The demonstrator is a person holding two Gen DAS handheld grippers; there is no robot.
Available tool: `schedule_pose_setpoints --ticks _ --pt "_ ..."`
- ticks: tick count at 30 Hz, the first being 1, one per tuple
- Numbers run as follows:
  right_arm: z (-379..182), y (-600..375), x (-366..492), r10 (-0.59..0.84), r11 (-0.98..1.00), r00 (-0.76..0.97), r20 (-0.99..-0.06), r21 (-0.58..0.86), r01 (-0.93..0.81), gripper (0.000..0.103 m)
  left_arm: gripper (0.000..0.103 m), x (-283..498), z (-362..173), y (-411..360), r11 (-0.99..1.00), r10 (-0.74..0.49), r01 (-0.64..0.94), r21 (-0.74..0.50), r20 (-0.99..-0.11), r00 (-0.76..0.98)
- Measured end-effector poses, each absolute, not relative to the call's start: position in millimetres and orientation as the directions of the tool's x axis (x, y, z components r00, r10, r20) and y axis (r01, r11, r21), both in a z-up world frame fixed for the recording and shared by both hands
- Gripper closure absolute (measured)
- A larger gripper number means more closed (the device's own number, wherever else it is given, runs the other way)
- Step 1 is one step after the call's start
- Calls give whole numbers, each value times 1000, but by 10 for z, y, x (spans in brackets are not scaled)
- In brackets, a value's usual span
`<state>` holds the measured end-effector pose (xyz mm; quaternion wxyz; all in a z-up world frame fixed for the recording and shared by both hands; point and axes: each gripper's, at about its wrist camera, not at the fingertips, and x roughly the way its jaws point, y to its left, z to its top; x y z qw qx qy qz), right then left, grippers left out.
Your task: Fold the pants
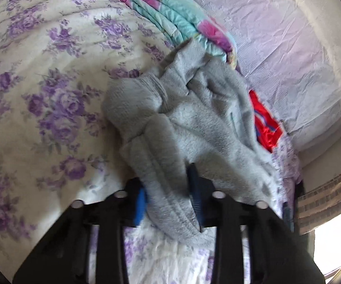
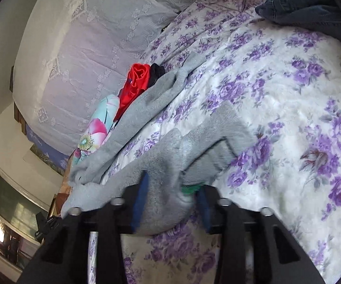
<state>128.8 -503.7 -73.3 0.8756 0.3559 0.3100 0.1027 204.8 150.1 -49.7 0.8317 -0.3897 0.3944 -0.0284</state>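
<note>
the bed (image 1: 28,75) with its purple-flowered cover fills nearly everything ahead of both my tongs, with a pale lace pillow (image 2: 75,54) beyond them at the headboard side. a folded floral quilt (image 1: 170,16) lies past my left tongs, and a dark denim garment (image 2: 307,7) sits far off ahead and right of my right tongs. the grey fleece pants (image 1: 189,118) run from my tongs out toward the quilt, bunched and twisted, part lifted, part lying on the cover. a red garment (image 2: 135,82) lies just beyond them, touching their far edge.

my left tongs (image 1: 168,198) are pinching a ribbed band of the pants, waistband or cuff, i can't tell which. my right tongs (image 2: 170,203) are pinching another thick grey bunch, with a bit of green showing at the inner side.

i judge this is the spreading step, before any fold. to do it well i'd draw my two grips apart until the cloth between them goes taut, lift enough to shake out the twist, then lay the pants flat on open cover, away from the red piece so it isn't dragged along.
</note>
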Motion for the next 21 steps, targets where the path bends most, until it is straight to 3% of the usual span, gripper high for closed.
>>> schedule_pose_setpoints --ticks 4,8,10,12,15,18,19,20,21 --pt "-548 -5175 1062 441 663 806 -395 749 4 86 84 1766 -169 1668 638 -414 -198 -744 -548 727" --pt "-230 -5160 735 457 694 799 -392 719 -44 86 85 1405 233 1673 666 -417 -130 -734 -511 752" --pt "-196 -5189 602 464 705 778 -423 708 -35 86 85 1225 322 1627 700 -401 -120 -704 -527 749" --pt "-288 -5271 459 446 719 756 -480 695 17 86 91 1034 254 1625 721 -373 -143 -679 -553 745" --pt "-603 -5380 356 440 716 714 -545 693 88 84 91 777 3 1707 743 -310 -204 -637 -599 739" --pt "-802 -5368 323 438 702 708 -554 703 116 78 93 719 -319 1697 732 -336 -244 -636 -649 682" --pt "-792 -5345 324 439 706 713 -547 701 103 73 92 722 -391 1683 723 -357 -244 -647 -651 670" --pt "-776 -5326 329 442 708 714 -543 700 93 69 84 732 -429 1658 717 -372 -240 -655 -651 662" --pt "-753 -5301 339 446 710 716 -537 699 83 62 65 759 -439 1625 717 -379 -235 -656 -650 658"
